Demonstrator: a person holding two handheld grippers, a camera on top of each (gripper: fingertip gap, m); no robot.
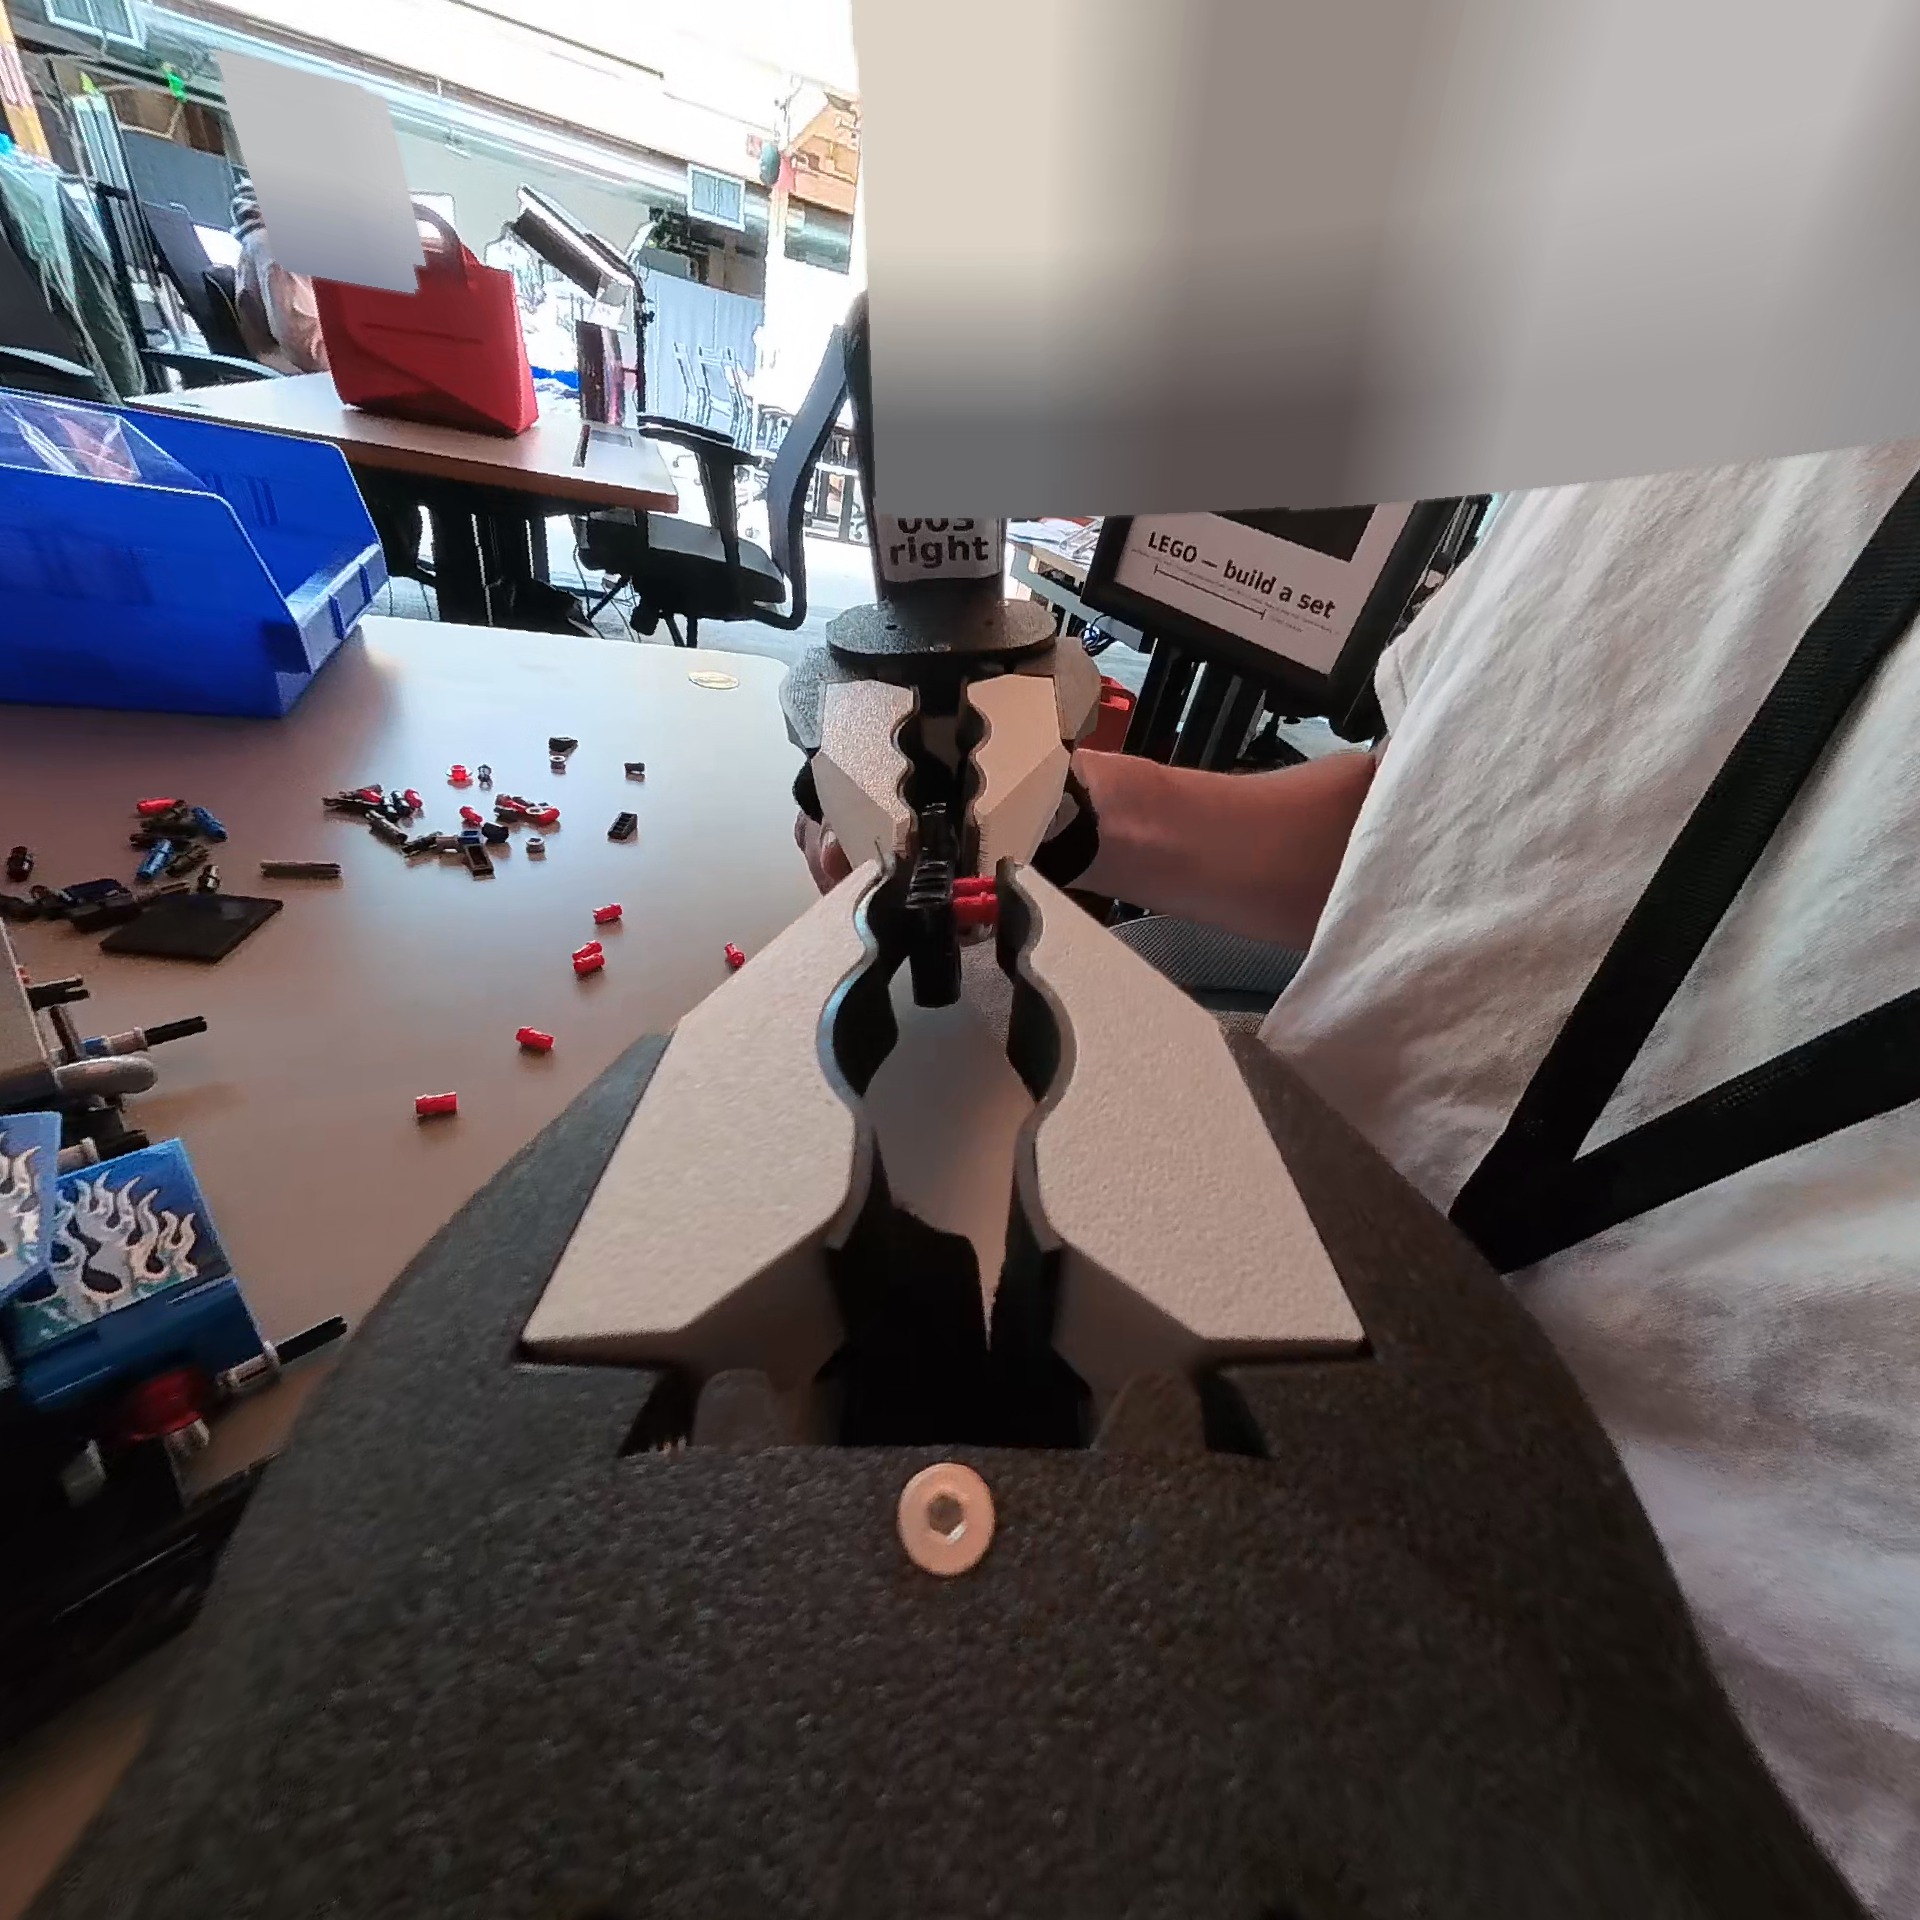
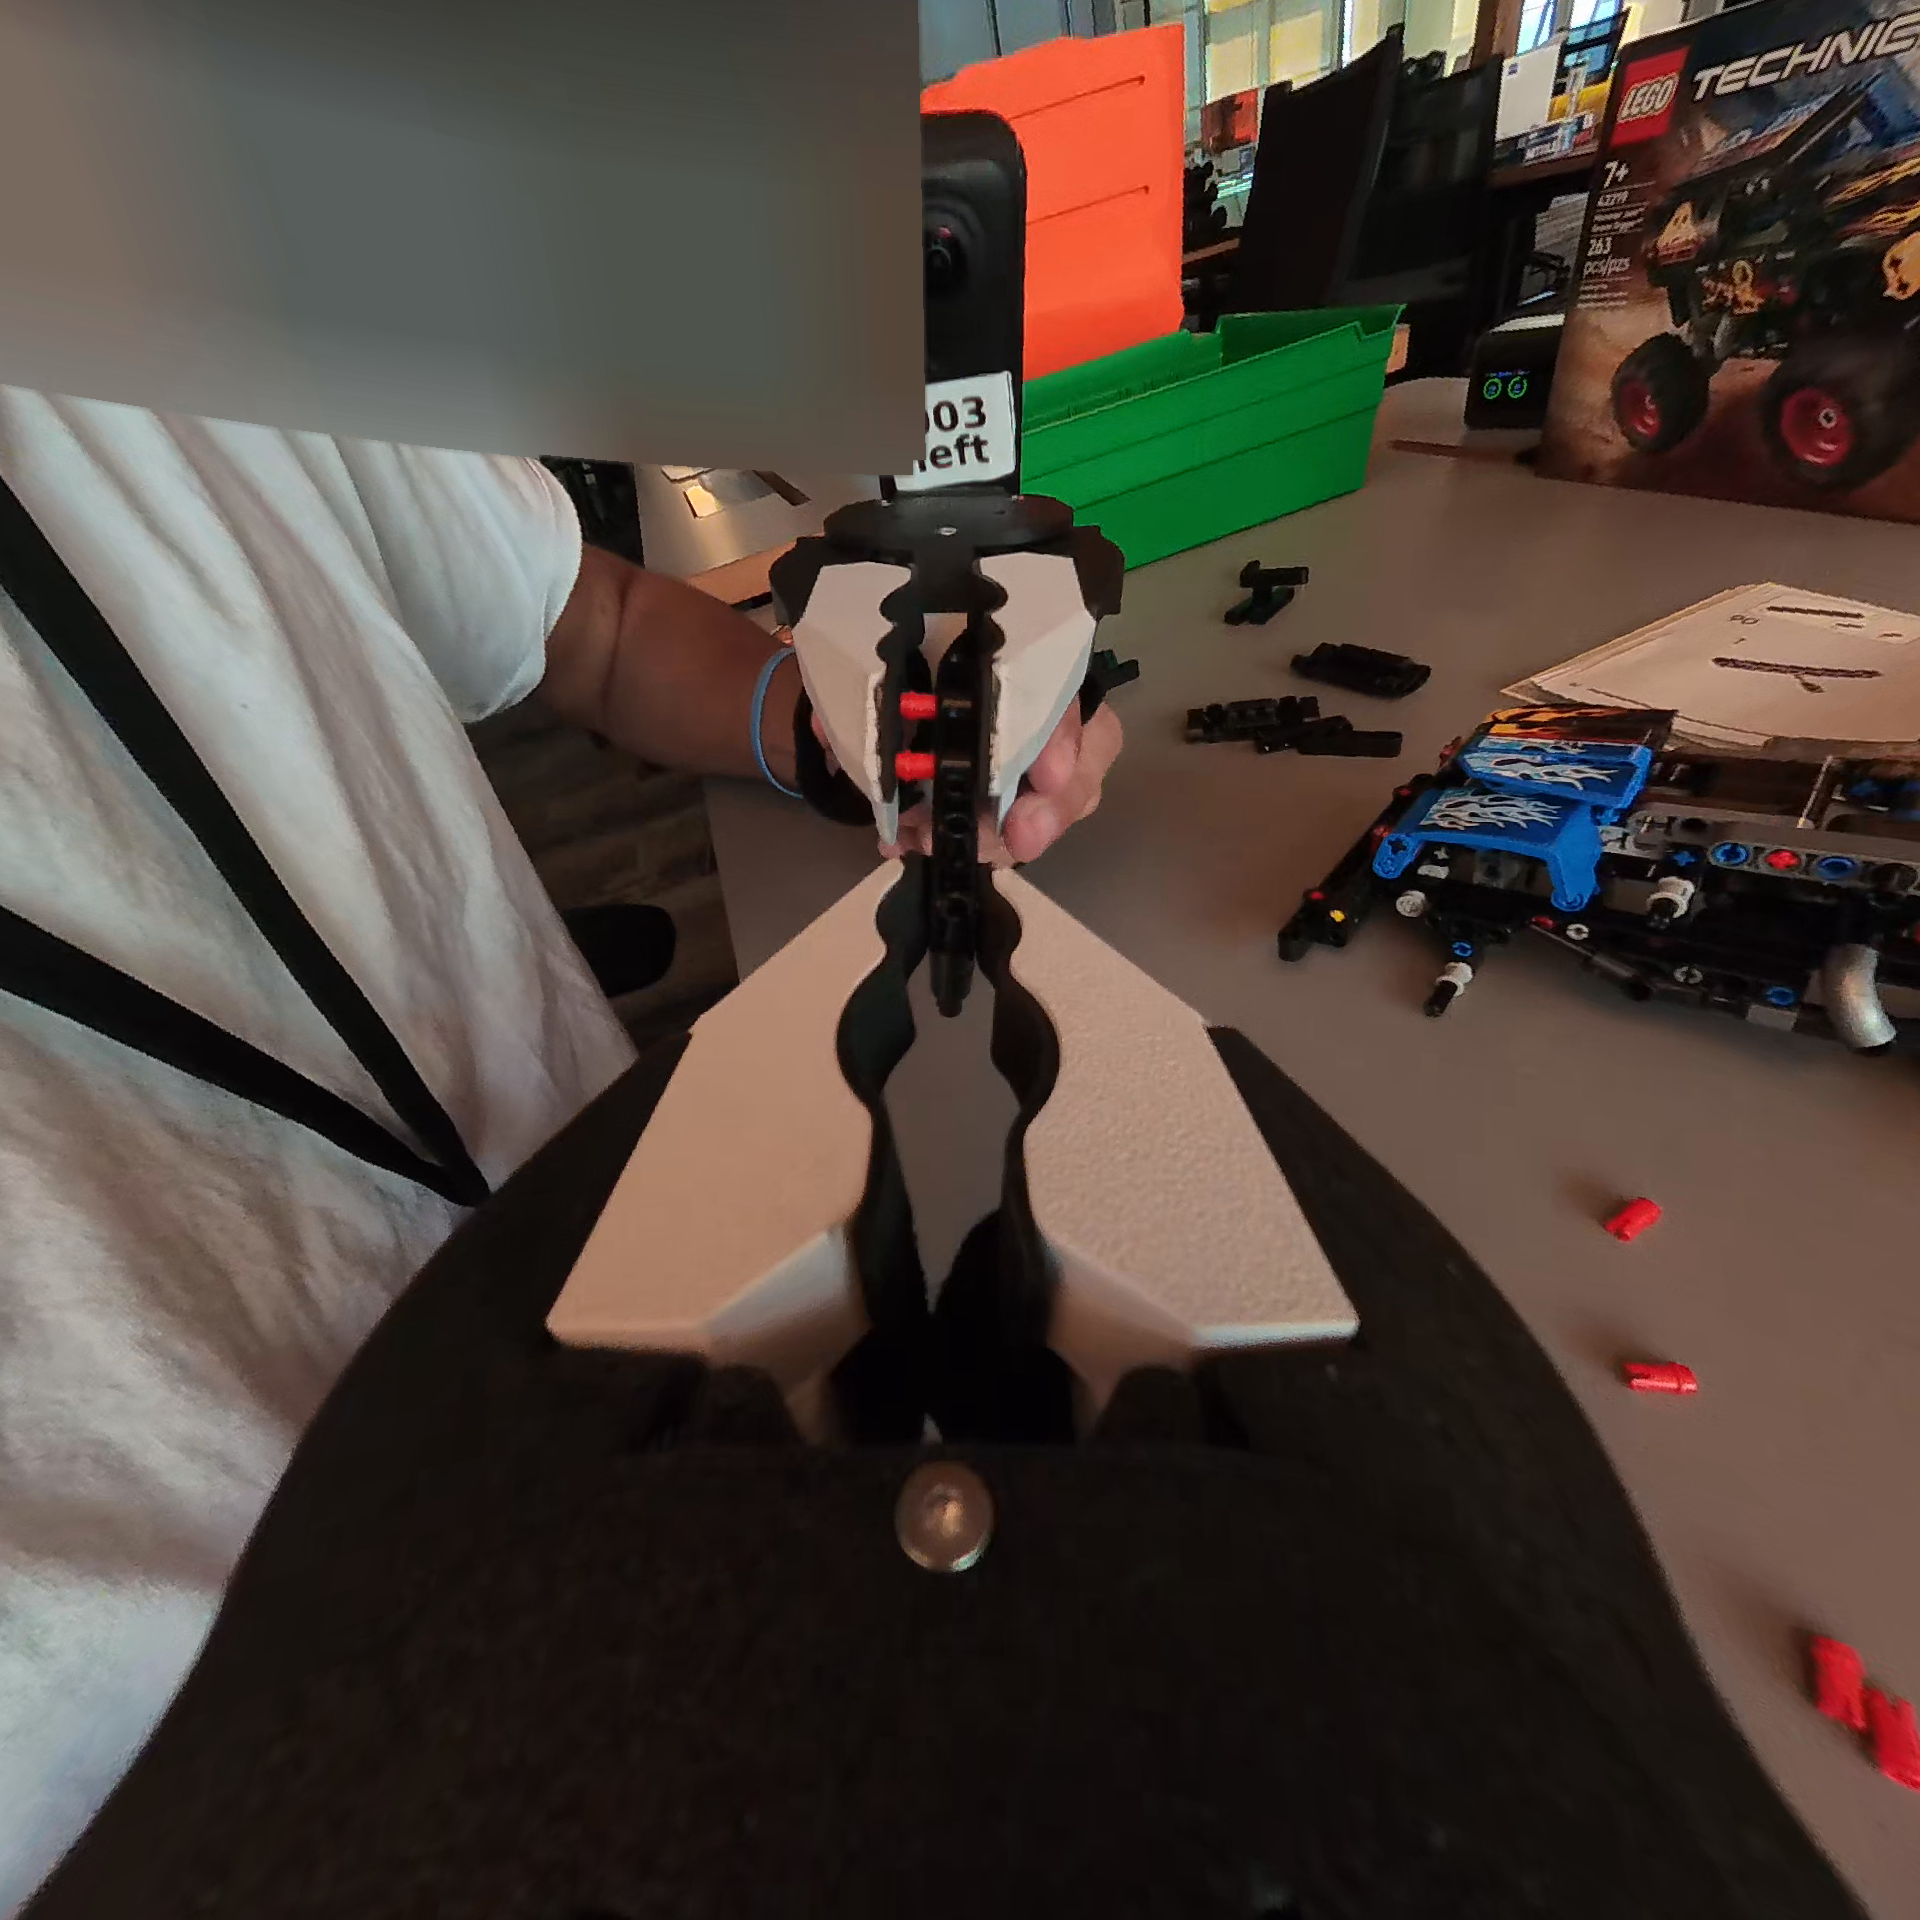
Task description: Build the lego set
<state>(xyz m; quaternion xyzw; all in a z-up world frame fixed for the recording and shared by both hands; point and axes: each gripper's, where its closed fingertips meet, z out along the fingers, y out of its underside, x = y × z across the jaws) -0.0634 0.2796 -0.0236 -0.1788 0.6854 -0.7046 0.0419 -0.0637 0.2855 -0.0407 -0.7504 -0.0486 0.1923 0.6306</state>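
Observation:
A black Technic beam point(image 1: 933, 940) with two red pins point(image 1: 971, 900) in its side hangs in the air between my two grippers, which face each other tip to tip. My left gripper point(image 1: 943, 883) is shut on the beam's near end, one finger against the red pins. My right gripper point(image 1: 940, 842) meets it from the far side. In the right wrist view my right gripper point(image 2: 951, 878) is shut on the beam point(image 2: 954, 914), and the left gripper point(image 2: 948, 826) clamps the part with the red pins point(image 2: 916, 707).
A part-built blue and black truck model point(image 2: 1558, 831) lies on the grey table point(image 2: 1351, 1143) beside an instruction booklet point(image 2: 1714, 665), the set's box point(image 2: 1766, 260) and a green bin point(image 2: 1195, 436). Loose red pins point(image 1: 587, 958), small black parts point(image 1: 192, 925) and a blue bin point(image 1: 156, 561) lie left. My left and right fingertips are right by each other.

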